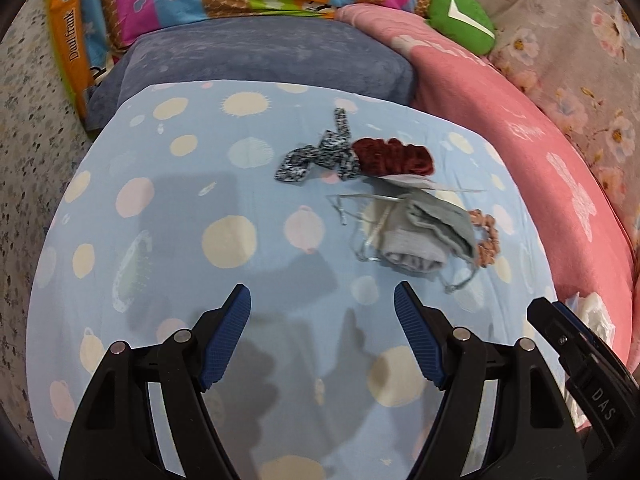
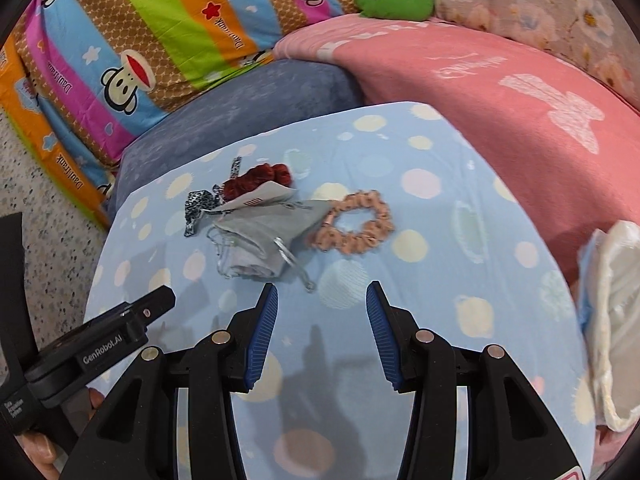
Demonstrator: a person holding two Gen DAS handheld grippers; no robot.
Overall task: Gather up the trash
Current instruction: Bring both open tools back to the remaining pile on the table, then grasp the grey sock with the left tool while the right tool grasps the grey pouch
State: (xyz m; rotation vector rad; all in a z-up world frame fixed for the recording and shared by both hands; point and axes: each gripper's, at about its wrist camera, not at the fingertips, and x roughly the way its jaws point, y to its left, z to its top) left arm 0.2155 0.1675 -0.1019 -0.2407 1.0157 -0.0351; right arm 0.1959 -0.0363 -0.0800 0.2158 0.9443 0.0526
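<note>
A small heap lies on the light blue dotted sheet [image 1: 180, 208]: a grey drawstring pouch [image 1: 424, 232], a dark red scrunchie [image 1: 394, 156], a black-and-white patterned tie [image 1: 316, 156] and a peach scrunchie [image 1: 486, 236]. My left gripper [image 1: 322, 332] is open and empty, above the sheet, short of the heap. In the right wrist view the pouch [image 2: 268, 236], red scrunchie [image 2: 256, 182], patterned tie [image 2: 198, 208] and peach scrunchie [image 2: 352, 222] lie ahead. My right gripper [image 2: 322, 330] is open and empty, just short of the pouch.
A white plastic bag [image 2: 612, 320] lies at the right edge of the sheet. A pink blanket [image 2: 500, 92], a blue-grey cushion [image 1: 260, 60], a striped monkey-print quilt [image 2: 140, 40] and a green pillow [image 1: 464, 20] ring the sheet. The left gripper's body [image 2: 100, 352] shows at lower left.
</note>
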